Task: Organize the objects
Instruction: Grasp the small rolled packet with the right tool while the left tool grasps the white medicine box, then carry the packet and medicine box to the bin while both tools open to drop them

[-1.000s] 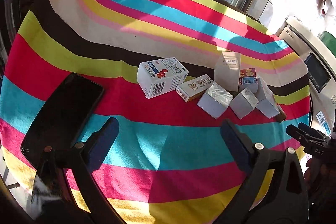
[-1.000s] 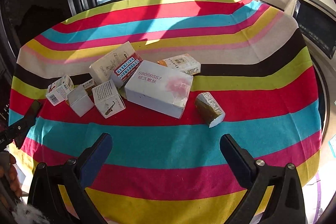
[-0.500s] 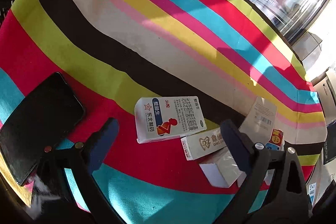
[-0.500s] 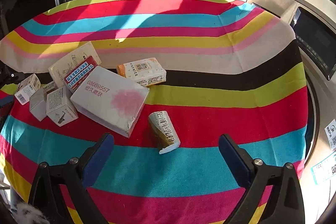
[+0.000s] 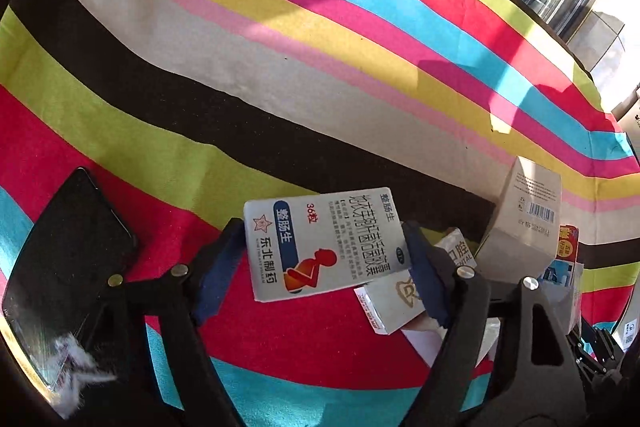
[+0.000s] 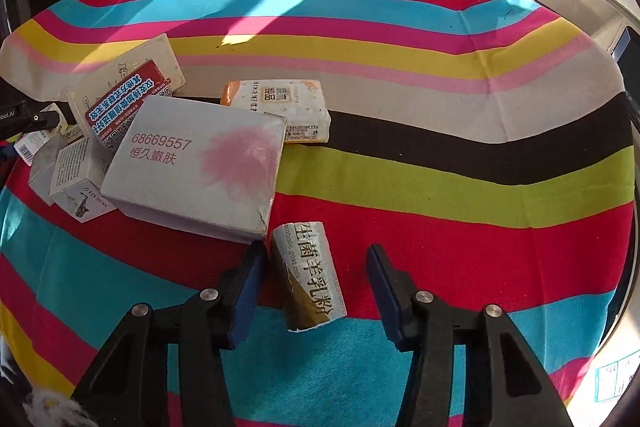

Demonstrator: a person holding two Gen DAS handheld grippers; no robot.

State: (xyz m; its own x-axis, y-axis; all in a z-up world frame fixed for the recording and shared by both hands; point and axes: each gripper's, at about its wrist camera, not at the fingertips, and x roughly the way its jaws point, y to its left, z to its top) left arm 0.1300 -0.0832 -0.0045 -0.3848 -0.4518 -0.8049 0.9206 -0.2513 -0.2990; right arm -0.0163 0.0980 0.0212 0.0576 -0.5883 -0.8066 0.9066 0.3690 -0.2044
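In the left wrist view, my left gripper (image 5: pixel 322 227) is closing around a white medicine box with a blue label and red figure (image 5: pixel 324 243). Both blue pads sit against its sides. In the right wrist view, a small white and gold milk powder pack (image 6: pixel 310 275) lies on the striped cloth between the closing jaws of my right gripper (image 6: pixel 316 249). Its left pad is almost at the pack, and a gap shows on the right side.
A black phone (image 5: pixel 68 263) lies left of the left gripper. A tall grey box (image 5: pixel 524 223) and a flat white box (image 5: pixel 388 303) crowd its right. A big grey box (image 6: pixel 196 167), a soap pack (image 6: pixel 280 107) and several small boxes (image 6: pixel 76 179) lie ahead-left of the right gripper.
Both grippers came forward and down toward the cloth. The left jaws narrowed onto the medicine box. The right jaws narrowed around the milk powder pack.
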